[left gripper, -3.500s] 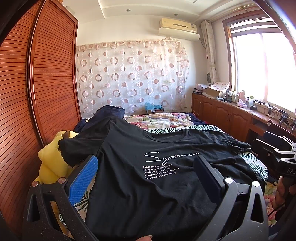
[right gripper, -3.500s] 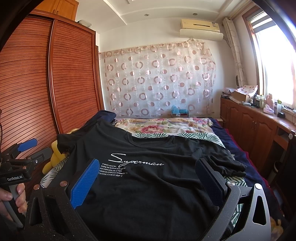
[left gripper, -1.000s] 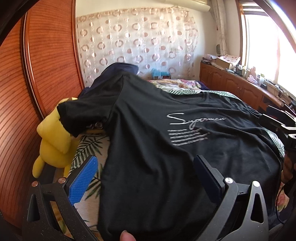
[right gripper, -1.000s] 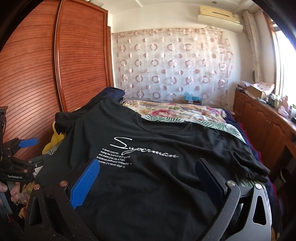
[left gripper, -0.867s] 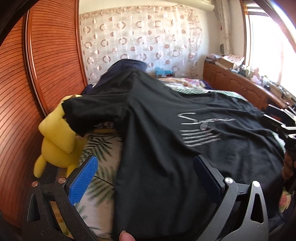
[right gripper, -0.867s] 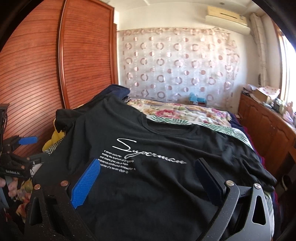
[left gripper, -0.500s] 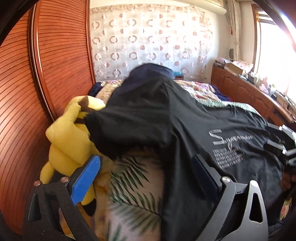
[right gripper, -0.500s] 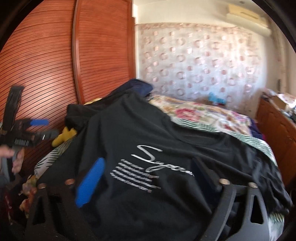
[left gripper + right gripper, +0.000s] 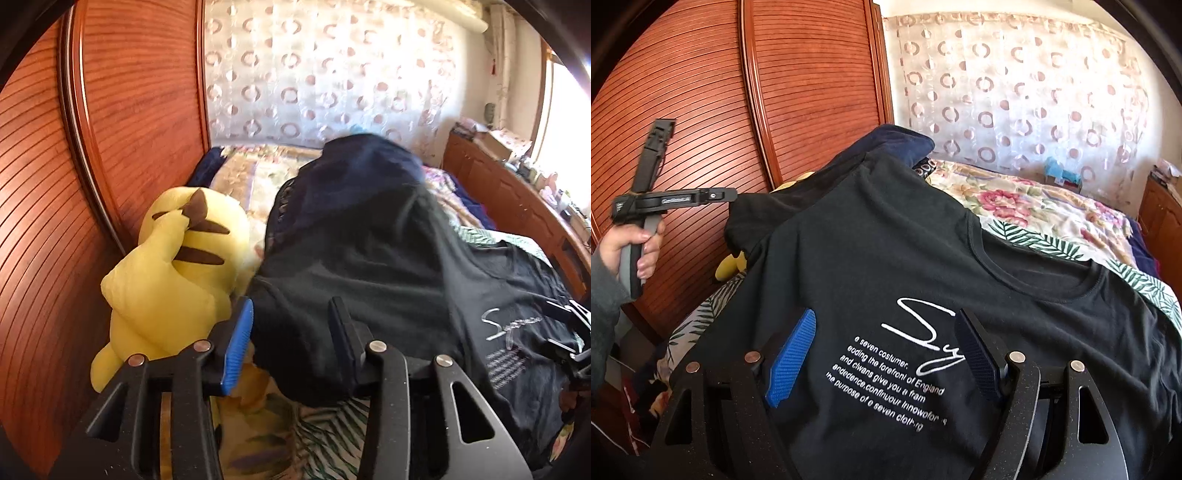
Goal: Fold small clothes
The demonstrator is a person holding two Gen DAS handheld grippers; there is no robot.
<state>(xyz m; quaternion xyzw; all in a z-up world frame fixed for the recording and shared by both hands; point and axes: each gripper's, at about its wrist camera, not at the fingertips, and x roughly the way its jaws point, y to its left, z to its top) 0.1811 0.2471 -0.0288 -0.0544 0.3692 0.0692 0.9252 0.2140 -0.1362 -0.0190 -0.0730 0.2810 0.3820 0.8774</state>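
Black cotton: a T-shirt (image 9: pixel 923 258) lies chest-up on the bed (image 9: pixel 1052 218), collar toward the curtain, long axis running away from me. My left hand-held gripper (image 9: pixel 291 325) sits at its left sleeve (image 9: pixel 314 317), beside a yellow plush toy (image 9: pixel 173 266); its jaws have just been closing, the sleeve cloth between them, not yet pinched. My right hand-held gripper (image 9: pixel 886 350) hovers open over the printed chest, jaws narrowing, gripping nothing. The left is nearer the sleeve.
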